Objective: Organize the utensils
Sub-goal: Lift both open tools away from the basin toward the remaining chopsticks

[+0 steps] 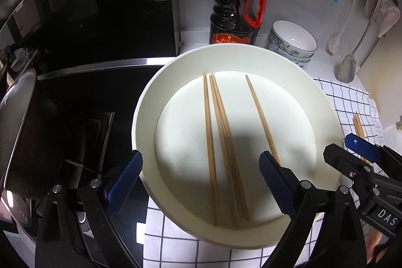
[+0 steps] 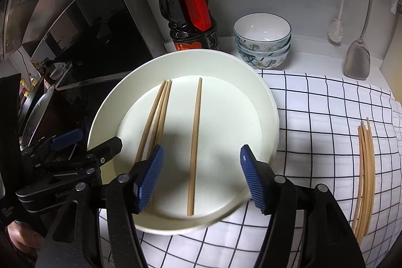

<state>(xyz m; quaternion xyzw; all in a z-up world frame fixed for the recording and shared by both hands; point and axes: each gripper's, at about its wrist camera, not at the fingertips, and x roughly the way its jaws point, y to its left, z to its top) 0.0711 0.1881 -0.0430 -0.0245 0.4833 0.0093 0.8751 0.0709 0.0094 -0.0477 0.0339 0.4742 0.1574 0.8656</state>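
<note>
On checked cloth (image 2: 314, 117): round white plate (image 2: 266, 104) | four wooden chopsticks (image 2: 194, 142) inside | left tool (image 1: 201, 182) wide, empty | right tool (image 2: 201, 177) parted, empty

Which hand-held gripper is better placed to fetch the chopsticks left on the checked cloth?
Right, probably. The loose chopsticks lie on the cloth to the right of the plate, nearest the open right hand-held gripper. The left hand-held gripper hangs over the plate's far side.

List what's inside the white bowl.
Four wooden chopsticks lie flat on the bottom of the white bowl: three bunched together, one apart. Nothing else shows. The open left gripper and right gripper cover small patches of the near edge.
</note>
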